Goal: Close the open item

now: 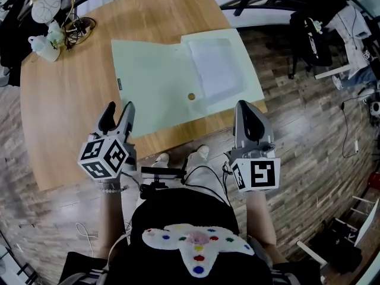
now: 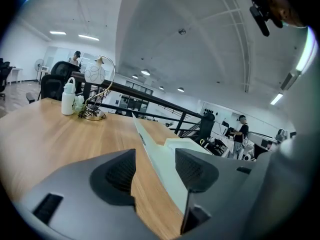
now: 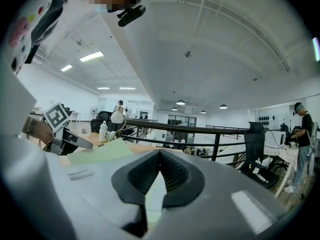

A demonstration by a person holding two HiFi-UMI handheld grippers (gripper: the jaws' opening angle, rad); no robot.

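Open green folder (image 1: 160, 82) on counter (image 1: 65, 100), left tongs (image 1: 119, 107) spread wide, empty, right tongs (image 1: 246, 105) pressed together — folder's near edge partly hidden beneath.

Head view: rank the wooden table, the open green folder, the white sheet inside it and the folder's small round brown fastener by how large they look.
1. wooden table
2. green folder
3. white sheet
4. brown fastener, by far the smallest
All lie on the same surface, so nearness to the camera hardly skews the order.
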